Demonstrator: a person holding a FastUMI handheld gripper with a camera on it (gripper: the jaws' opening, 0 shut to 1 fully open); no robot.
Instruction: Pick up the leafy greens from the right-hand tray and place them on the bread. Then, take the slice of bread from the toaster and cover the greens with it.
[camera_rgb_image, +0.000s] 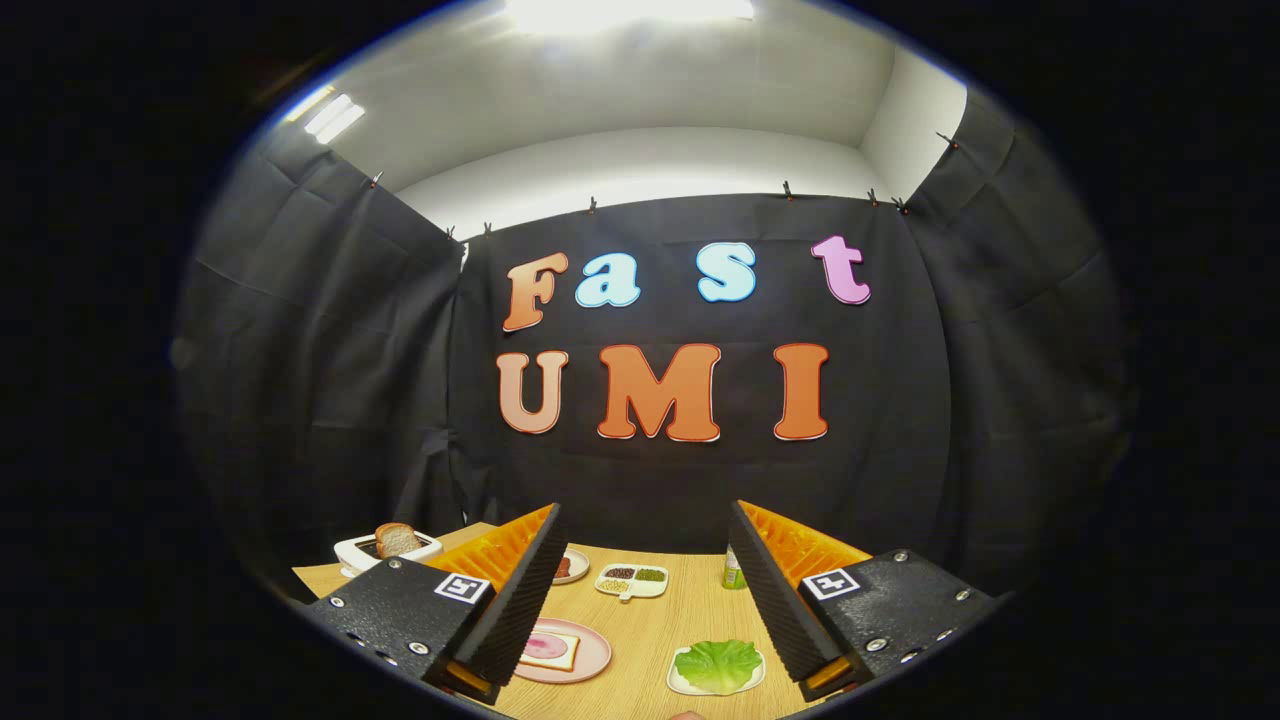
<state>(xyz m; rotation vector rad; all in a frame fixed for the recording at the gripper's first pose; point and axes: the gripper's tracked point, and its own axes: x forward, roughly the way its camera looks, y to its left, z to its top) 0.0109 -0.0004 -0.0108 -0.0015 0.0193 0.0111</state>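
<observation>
Right now your gripper is spread wide, its two fingers well apart and clear of everything, held above the wooden surface with nothing between them. Just ahead of the right finger, the leafy greens lie flat in their white tray near the closest edge of the surface. Just beside the left finger sits a pink plate carrying a slice of bread with a pink round topping on it; the finger partly hides the plate. Beyond the fingers, toward the far edge, you have a small divided dish of beans or seeds, and a second small plate peeks out beside the left finger. A green bottle stands close by the right finger, partly hidden. At the far left corner, the white toaster holds a browned slice upright.
</observation>
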